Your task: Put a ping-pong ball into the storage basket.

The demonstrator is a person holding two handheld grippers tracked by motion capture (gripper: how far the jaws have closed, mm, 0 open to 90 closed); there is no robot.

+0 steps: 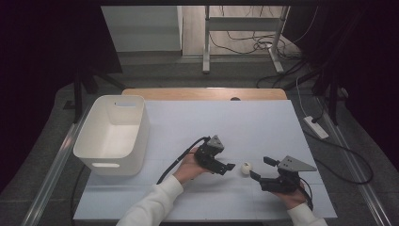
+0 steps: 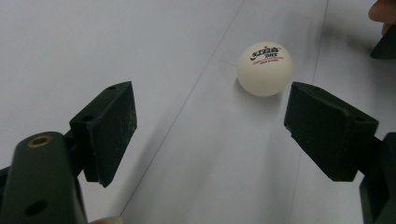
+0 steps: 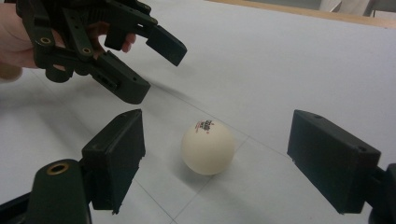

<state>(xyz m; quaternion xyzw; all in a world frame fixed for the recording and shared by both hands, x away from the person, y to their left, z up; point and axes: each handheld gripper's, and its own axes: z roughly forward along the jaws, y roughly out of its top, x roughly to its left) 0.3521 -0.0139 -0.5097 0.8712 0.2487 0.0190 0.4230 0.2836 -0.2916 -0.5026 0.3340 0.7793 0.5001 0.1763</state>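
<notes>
A white ping-pong ball with red print lies on the white table cover, between my two grippers. My left gripper is open and points right at the ball. In the left gripper view the ball sits just beyond the gripper, nearer its right jaw. My right gripper is open and points left. In the right gripper view the ball rests on the cover in the gap of the gripper, touching neither pad. The left gripper hovers open beyond the ball.
A white plastic bin stands at the table's left side. A wooden edge runs along the far side of the cover. Cables and a stand's legs lie on the floor beyond the table.
</notes>
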